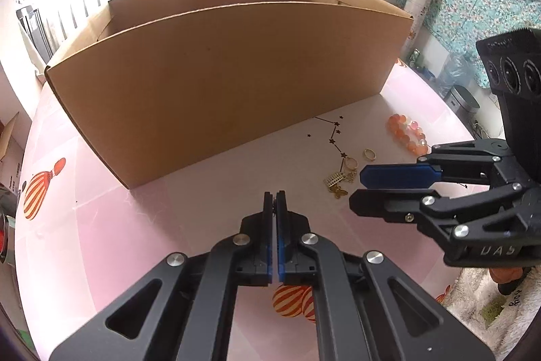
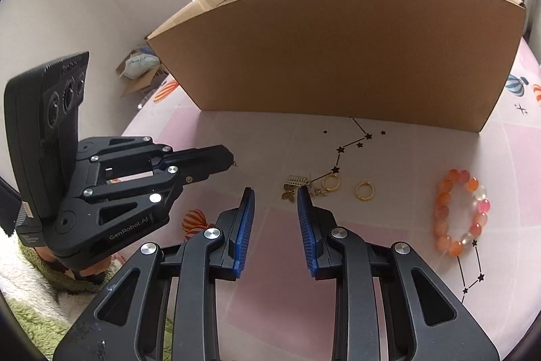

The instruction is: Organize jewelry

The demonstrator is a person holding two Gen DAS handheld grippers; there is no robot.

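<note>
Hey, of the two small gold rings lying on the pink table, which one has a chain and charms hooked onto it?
The gold ring nearer the butterfly charm: chain and charms hang from it. The other gold ring, toward the orange bead bracelet, lies bare and alone.

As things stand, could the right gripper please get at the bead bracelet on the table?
Probably yes: the right gripper is open and empty, and the bead bracelet lies uncovered on the table, beside the gripper, nothing between them.

The tall cardboard box [image 2: 338, 56] walls off the far side of the pink table [image 2: 270, 144]. Before it lies a bare strip, open to either gripper. Nearer, gold rings and charms [image 2: 324, 183] and the bead bracelet [image 2: 461, 212] clutter the right half; the left half stays free.
</note>
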